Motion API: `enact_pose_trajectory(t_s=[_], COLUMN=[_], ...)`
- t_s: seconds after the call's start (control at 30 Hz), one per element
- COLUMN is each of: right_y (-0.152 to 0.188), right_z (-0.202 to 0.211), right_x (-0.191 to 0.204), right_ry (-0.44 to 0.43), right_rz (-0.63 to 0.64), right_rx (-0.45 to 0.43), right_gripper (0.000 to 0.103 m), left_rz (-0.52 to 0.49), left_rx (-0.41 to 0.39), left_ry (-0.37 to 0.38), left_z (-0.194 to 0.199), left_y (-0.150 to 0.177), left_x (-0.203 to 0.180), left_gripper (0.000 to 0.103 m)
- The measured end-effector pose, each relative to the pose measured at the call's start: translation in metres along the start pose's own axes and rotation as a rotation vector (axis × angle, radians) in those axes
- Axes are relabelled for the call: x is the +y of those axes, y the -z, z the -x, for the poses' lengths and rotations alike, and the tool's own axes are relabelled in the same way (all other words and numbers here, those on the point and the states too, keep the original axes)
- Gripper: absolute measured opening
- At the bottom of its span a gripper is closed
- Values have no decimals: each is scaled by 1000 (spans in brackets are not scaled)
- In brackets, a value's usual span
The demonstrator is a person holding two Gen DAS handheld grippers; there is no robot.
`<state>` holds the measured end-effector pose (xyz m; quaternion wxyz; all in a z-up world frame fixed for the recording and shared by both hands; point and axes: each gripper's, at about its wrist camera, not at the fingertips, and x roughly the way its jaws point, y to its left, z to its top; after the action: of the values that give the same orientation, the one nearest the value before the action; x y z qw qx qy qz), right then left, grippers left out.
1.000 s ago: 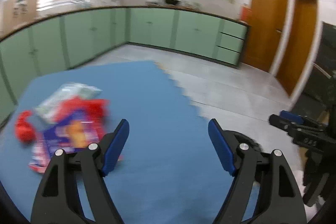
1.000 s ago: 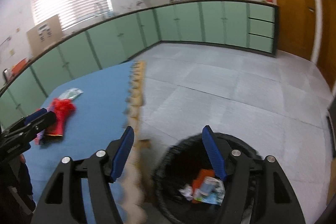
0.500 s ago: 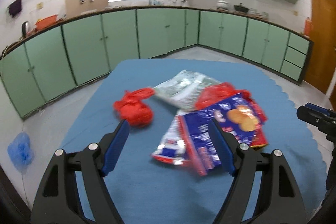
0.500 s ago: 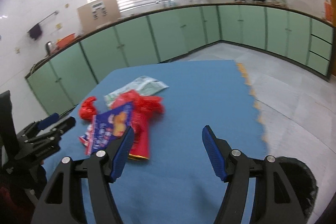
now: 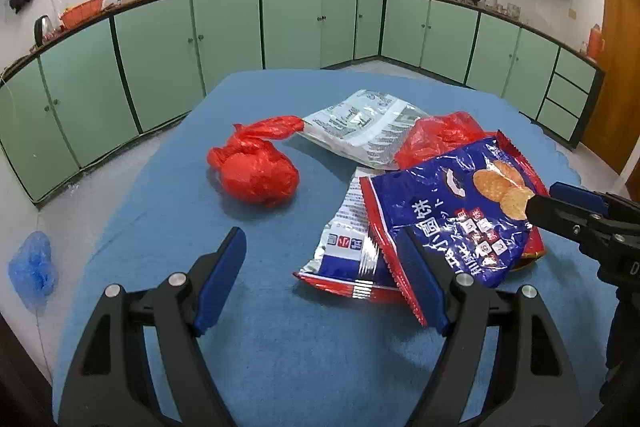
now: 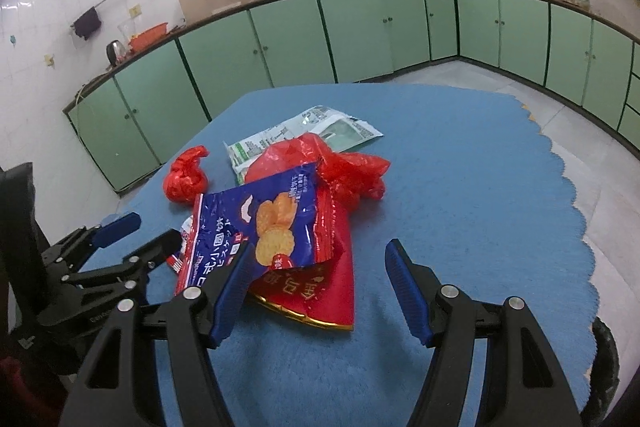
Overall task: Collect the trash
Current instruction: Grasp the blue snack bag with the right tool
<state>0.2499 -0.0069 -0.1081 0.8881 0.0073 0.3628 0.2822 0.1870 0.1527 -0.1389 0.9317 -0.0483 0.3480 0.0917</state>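
Both grippers have swung from the bin to the blue mat — left gripper and right gripper, fingers wide and empty, face the blue cracker bag — next pickup.

A mat lies under both grippers. Ahead of the left gripper and to its left sits a knotted bag. Ahead to its right a cracker packet lies on a second packet, and its near corner reaches the gripper's right finger. Behind these lies a flat pouch, with a crumpled bag at its right end. The right gripper stands to the right of the pile, and a flat envelope lies just ahead between its open fingers, partly beneath the cracker packet. Cabinets line the wall behind the mat.
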Motion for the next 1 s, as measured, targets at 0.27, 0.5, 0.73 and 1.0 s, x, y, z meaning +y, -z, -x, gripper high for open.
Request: enact_pose_trajectory(t_s=[0.27, 0.5, 0.73, 1.0], right_y=[-2, -2, 1, -2], right_z=[-14, -14, -8, 26], right_x=[2, 1, 7, -9], right_ry=[-69, -97, -126, -164], right_rz=[13, 25, 51, -10], right_rx=[36, 38, 31, -37], right_gripper=[50, 22, 8, 5], left_rz=[45, 49, 45, 53], left_rx=[65, 105, 113, 84], left_ry=[19, 31, 31, 52], left_z=[-14, -22, -23, -13], left_y=[3, 5, 6, 7], left_x=[7, 7, 4, 5], left_gripper=[75, 75, 75, 77])
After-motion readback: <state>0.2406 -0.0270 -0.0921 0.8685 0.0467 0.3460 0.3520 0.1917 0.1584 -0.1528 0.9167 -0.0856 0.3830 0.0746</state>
